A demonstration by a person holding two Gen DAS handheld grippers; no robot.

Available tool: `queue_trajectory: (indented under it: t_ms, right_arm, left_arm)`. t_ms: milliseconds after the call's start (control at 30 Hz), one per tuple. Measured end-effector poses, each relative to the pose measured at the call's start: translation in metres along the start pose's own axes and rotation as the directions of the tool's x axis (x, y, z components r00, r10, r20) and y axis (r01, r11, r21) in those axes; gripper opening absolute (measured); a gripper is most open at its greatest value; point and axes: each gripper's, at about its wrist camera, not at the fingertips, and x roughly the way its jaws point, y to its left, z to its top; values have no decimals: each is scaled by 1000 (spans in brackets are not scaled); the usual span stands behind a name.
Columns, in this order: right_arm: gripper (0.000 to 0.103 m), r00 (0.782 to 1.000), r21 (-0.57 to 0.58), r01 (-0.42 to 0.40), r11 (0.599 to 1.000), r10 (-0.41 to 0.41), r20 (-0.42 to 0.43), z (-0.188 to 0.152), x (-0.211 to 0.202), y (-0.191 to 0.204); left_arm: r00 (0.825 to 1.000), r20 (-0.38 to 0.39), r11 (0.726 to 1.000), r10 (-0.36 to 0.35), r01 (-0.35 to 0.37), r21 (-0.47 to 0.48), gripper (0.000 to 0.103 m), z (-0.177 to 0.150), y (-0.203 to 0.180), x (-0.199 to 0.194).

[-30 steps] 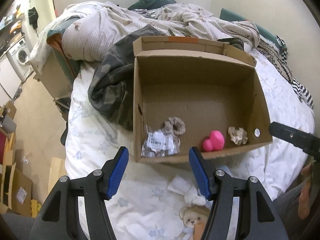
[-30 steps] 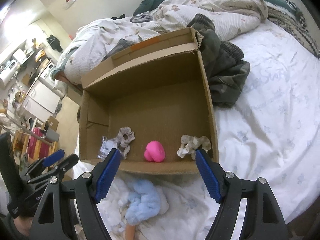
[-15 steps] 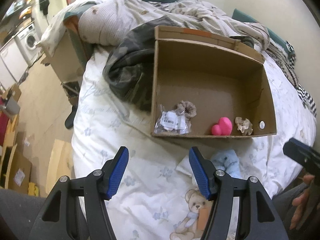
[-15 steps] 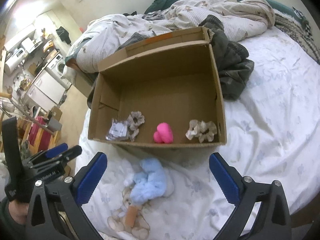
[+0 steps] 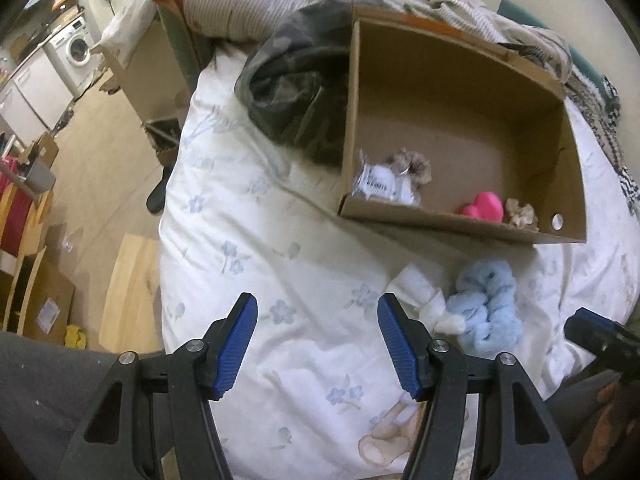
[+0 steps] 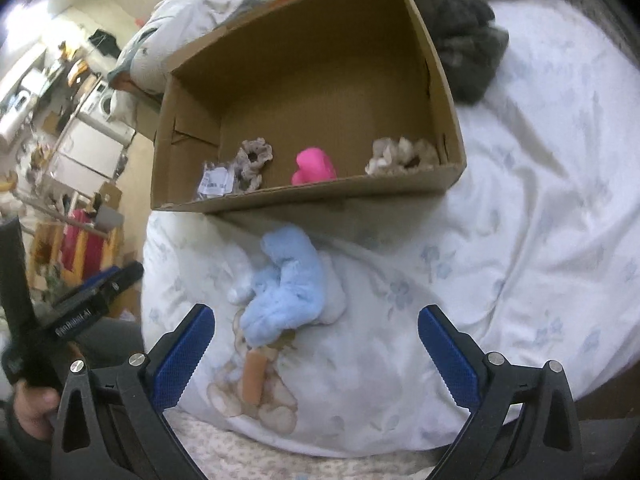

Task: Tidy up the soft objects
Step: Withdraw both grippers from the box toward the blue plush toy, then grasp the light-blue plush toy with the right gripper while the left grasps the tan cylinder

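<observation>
A fluffy light blue soft toy (image 6: 286, 284) (image 5: 486, 306) lies on the white flowered sheet just in front of the cardboard box (image 6: 304, 196) (image 5: 452, 222). Inside the box sit a pink heart-shaped soft toy (image 6: 314, 166) (image 5: 484, 207), a grey scrunchie (image 6: 253, 160) (image 5: 412, 164), a beige scrunchie (image 6: 400, 155) (image 5: 520, 213) and a small clear packet (image 6: 214, 182) (image 5: 382, 184). My right gripper (image 6: 316, 322) hangs wide open over the blue toy, which lies between its fingers, untouched. My left gripper (image 5: 316, 330) stands open over bare sheet, left of the toy.
A dark camouflage garment (image 5: 296, 80) and rumpled bedding (image 5: 256, 4) lie behind and beside the box. The bed's edge drops to the floor on the left, with a washing machine (image 5: 78, 48) and cardboard boxes (image 5: 44, 300) there. A hand (image 6: 34, 406) holds the left gripper.
Both grippers have drawn back from the box and sunk toward the sheet. The right jaws have spread wider. The blue toy has come fully into view in front of the box.
</observation>
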Motion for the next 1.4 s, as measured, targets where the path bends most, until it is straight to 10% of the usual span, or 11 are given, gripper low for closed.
queue_trajectory:
  t_ms: [433, 767, 900, 1400]
  right_arm:
    - [100, 989, 177, -74, 981, 95, -113, 12, 50, -5]
    - [51, 968, 170, -14, 985, 56, -245, 9, 93, 0]
    - [33, 975, 133, -17, 991, 46, -216, 10, 83, 4]
    - [32, 998, 106, -45, 993, 50, -45, 2, 18, -11]
  left_arm:
    - [997, -48, 999, -52, 53, 8, 59, -2, -9, 6]
    - [994, -82, 997, -76, 75, -11, 59, -4, -7, 12]
    - [990, -114, 996, -88, 88, -7, 59, -7, -13, 18]
    - [925, -336, 962, -175, 234, 143, 57, -67, -81, 56]
